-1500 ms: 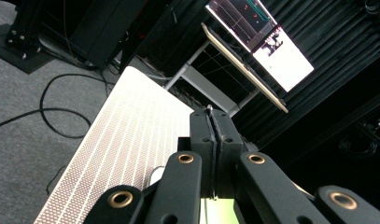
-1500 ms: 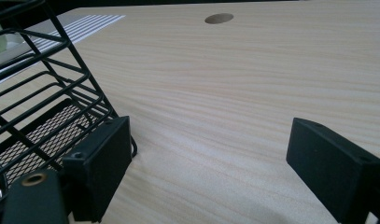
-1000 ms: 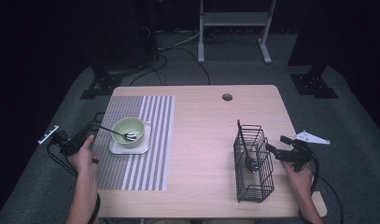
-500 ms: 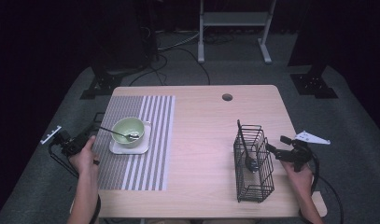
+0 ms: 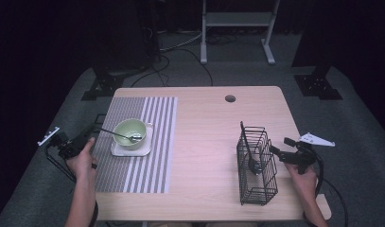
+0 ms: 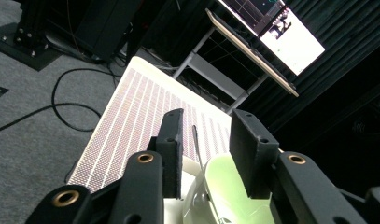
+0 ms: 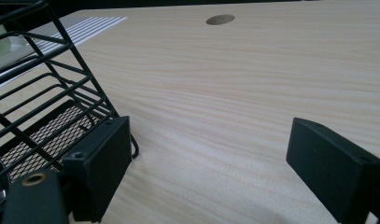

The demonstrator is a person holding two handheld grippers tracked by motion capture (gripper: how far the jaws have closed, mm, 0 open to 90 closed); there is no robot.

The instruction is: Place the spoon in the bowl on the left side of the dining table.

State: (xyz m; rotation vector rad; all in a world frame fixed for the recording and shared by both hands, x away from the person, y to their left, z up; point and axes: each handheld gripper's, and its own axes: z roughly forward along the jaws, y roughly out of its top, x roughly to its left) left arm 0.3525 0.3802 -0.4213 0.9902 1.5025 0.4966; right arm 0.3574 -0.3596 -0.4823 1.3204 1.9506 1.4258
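Observation:
A pale green bowl (image 5: 130,130) stands on a small white plate (image 5: 133,150) on the striped placemat (image 5: 147,113). A spoon (image 5: 117,134) rests in the bowl, its handle pointing left. My left gripper (image 5: 96,130) reaches that handle from the table's left edge. In the left gripper view the thin spoon (image 6: 197,144) handle lies between the parted jaws of the left gripper (image 6: 206,123), touched by neither pad; the jaws have just been opening. My right gripper (image 5: 276,151) sits open and empty beside a black wire basket (image 5: 256,165) holding a dark utensil (image 5: 249,151).
The wooden table (image 5: 204,142) has a cable hole (image 5: 230,98) near its far edge. In the right gripper view the basket (image 7: 43,135) leans at the left of the right gripper (image 7: 211,154). Dark stands and cables lie on the floor beyond.

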